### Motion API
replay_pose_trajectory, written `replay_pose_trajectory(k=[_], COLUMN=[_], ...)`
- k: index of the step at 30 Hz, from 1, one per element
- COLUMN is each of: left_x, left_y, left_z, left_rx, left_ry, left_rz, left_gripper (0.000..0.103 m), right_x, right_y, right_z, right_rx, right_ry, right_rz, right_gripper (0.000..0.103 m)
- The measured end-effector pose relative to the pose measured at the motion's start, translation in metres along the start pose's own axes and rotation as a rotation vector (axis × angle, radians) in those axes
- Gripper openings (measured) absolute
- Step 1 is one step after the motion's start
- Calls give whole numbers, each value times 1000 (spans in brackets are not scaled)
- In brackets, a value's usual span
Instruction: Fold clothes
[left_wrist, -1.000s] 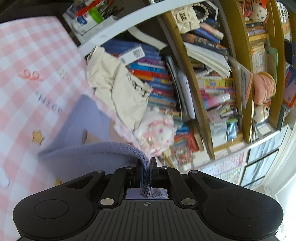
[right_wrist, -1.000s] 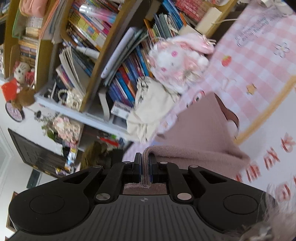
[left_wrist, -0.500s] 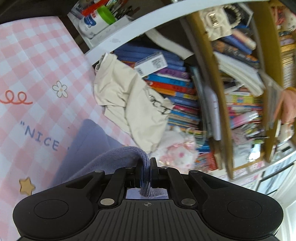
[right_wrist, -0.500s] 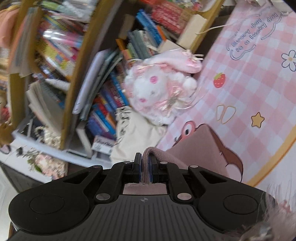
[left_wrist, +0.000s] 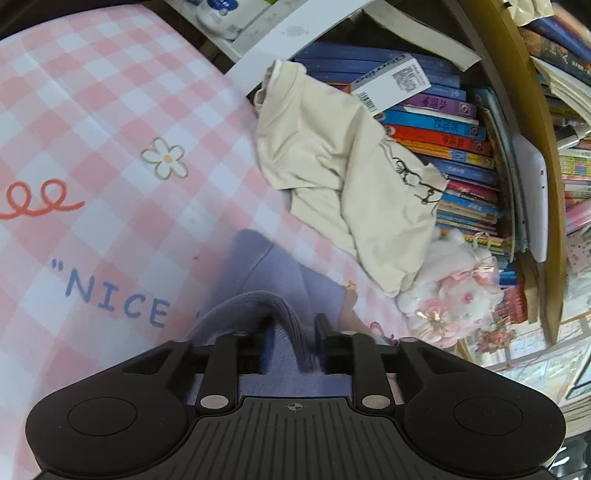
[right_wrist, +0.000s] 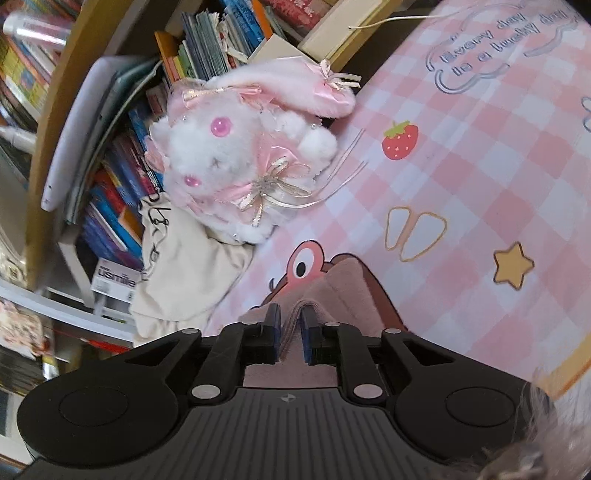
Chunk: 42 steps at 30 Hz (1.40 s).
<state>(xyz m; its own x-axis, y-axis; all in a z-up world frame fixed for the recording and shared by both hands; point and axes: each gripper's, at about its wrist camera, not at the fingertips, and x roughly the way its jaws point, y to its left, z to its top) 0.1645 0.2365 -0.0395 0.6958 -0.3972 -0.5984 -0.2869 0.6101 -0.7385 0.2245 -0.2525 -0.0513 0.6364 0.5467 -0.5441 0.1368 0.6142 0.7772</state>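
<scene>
A knit garment lies on the pink checked cloth. It looks lilac in the left wrist view (left_wrist: 266, 266) and dusty pink in the right wrist view (right_wrist: 347, 280). My left gripper (left_wrist: 291, 332) stands open, and a ribbed fold of the garment lies loose between its spread jaws. My right gripper (right_wrist: 290, 328) has its jaws slightly apart around a thin edge of the garment. Both grippers are low over the cloth near its far edge.
A crumpled cream garment (left_wrist: 343, 170) lies at the cloth's far edge against stacked books (left_wrist: 454, 147). A white and pink plush toy (right_wrist: 243, 155) sits beside it. The bookshelf (right_wrist: 66, 110) stands right behind. The checked cloth (left_wrist: 92, 147) spreads to the left.
Both grippers have come down and forward toward the cloth's far edge with the garment. The left jaws have opened. The right jaws have parted slightly.
</scene>
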Motion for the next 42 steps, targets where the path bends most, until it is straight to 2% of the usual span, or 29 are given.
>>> replay_pose_trajectory(k=[2, 4, 7, 11, 14, 17, 19, 21, 23, 26, 30, 34, 38, 39, 40, 42], left_x=[-5, -18, -36, -46, -34, -16, -5, 5, 13, 23, 25, 10, -6, -2, 3, 14], left_y=[-1, -2, -4, -20, -37, -49, -54, -54, -51, -38, -22, -24, -31, -35, -39, -46], left_z=[4, 9, 15, 9, -10, -28, -37, -38, -32, -20, -12, -15, -20, -22, -25, -33], left_rx=[-3, 4, 24, 206, 429, 594, 672, 693, 655, 557, 486, 520, 586, 625, 659, 741], left_ry=[-19, -92, -182, -212, -142, -100, -97, -104, -107, -106, -107, -158, -215, -195, -176, -136], left_rz=[-27, -43, -33, 56, 123, 190, 232, 266, 291, 334, 359, 340, 298, 300, 301, 312], left_gripper=[42, 55, 59, 61, 65, 65, 65, 65, 65, 65, 66, 64, 62, 61, 57, 34], right_x=[-3, -9, -17, -28, -24, -11, 2, 15, 26, 41, 39, 20, 6, 8, 11, 18], right_y=[3, 8, 17, 37, 50, 59, 63, 65, 64, 52, 32, 27, 38, 41, 45, 52], right_z=[3, 8, 15, 11, -2, -18, -28, -34, -35, -26, -12, -5, -9, -12, -16, -24], right_rx=[-31, -65, -129, -323, -520, -688, -786, -851, -866, -767, -589, -511, -622, -660, -699, -776], right_ry=[-22, -45, -73, -120, -112, -72, -52, -39, -30, -4, -20, -78, -96, -85, -72, -45], right_rz=[6, 8, -9, -92, -159, -222, -267, -302, -334, -384, -350, -309, -298, -301, -309, -325], right_gripper=[33, 38, 39, 49, 55, 55, 55, 54, 49, 45, 45, 35, 35, 35, 35, 34])
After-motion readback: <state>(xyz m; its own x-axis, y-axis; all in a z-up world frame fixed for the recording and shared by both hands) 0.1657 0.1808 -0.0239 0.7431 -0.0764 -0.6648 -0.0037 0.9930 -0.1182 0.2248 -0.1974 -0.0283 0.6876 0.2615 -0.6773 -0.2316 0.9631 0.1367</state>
